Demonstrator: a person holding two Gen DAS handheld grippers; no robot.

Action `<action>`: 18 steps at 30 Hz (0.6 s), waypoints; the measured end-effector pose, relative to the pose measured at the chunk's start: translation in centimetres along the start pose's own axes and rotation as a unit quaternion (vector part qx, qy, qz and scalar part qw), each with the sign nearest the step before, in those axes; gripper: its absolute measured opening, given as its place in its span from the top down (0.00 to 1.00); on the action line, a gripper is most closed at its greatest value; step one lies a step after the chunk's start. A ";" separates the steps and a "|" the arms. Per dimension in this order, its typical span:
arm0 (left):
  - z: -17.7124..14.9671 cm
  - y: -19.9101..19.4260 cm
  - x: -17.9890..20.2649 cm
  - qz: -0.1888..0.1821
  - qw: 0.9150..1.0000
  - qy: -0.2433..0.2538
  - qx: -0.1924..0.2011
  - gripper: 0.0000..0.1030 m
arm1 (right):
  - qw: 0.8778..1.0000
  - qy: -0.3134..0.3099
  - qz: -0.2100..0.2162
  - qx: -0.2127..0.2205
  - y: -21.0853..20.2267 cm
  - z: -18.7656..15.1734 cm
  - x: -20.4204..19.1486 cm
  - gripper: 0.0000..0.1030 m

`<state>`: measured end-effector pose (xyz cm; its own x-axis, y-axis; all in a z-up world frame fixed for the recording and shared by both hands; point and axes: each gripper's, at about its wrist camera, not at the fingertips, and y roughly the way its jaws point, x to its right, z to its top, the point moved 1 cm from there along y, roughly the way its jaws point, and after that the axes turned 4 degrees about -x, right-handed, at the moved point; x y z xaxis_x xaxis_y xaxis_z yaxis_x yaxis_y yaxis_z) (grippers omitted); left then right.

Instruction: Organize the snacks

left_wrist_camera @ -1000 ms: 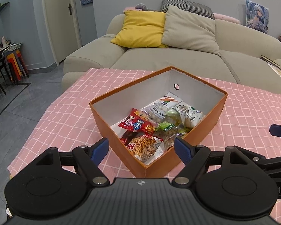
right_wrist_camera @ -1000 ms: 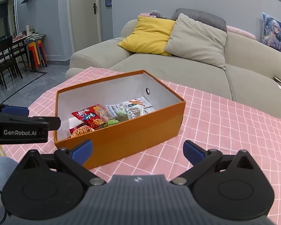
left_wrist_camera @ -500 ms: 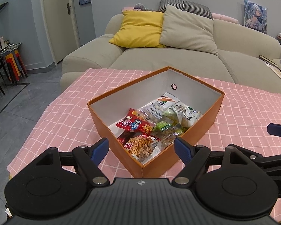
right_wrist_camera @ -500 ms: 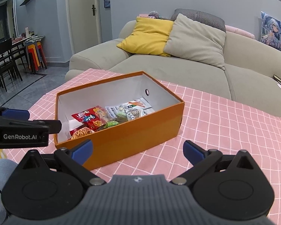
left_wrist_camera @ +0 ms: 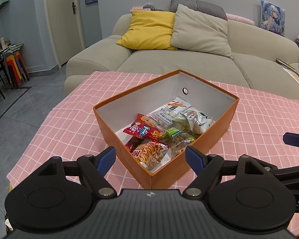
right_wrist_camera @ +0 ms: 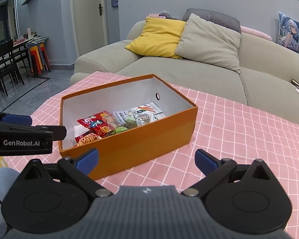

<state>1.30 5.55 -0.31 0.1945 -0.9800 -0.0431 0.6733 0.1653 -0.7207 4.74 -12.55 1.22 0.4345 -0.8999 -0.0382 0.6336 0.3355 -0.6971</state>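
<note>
- Your left tongs (left_wrist_camera: 150,158) are spread wide and empty, near the orange box (left_wrist_camera: 219,131).
- Your right tongs (right_wrist_camera: 147,159) are spread too, gripping nothing.
- The snacks (left_wrist_camera: 165,131) lie inside the box on the tabletop (left_wrist_camera: 269,115).

box (left_wrist_camera: 215,137) top open, walls ring snacks (left_wrist_camera: 165,131)

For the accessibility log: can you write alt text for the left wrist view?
An open orange box holding assorted snack packets sits on a pink checked tablecloth, seen past the open, empty left hand-held gripper. A beige sofa with yellow and grey cushions stands behind the table.
</note>
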 end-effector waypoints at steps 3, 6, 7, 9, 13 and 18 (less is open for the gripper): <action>0.0 -0.1 0.0 0.000 1.000 -0.001 0.000 0.10 | 1.000 0.000 0.000 0.000 0.0 0.0 0.0 0.04; 0.0 -0.1 0.0 0.001 1.000 0.000 0.001 0.10 | 1.000 0.002 -0.001 0.001 -0.1 -0.1 0.0 0.04; 0.0 -0.1 0.1 0.001 1.000 0.000 0.002 0.10 | 1.000 0.002 -0.001 0.001 -0.1 -0.1 0.0 0.04; 0.0 -0.1 0.0 0.001 1.000 -0.001 0.002 0.10 | 1.000 0.002 -0.001 0.002 -0.1 -0.1 -0.1 0.04; 0.1 -0.3 -0.1 0.002 1.000 -0.002 0.005 0.10 | 1.000 0.002 -0.002 0.003 -0.2 0.0 -0.1 0.04; 0.2 -0.4 -0.1 0.004 1.000 -0.002 0.008 0.10 | 1.000 0.004 -0.003 0.006 -0.4 0.1 0.0 0.04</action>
<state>1.09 5.62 0.12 0.2022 -0.9783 -0.0452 0.6825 0.1739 -0.7099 4.58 -12.64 1.57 0.4262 -0.9038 -0.0397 0.6433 0.3336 -0.6891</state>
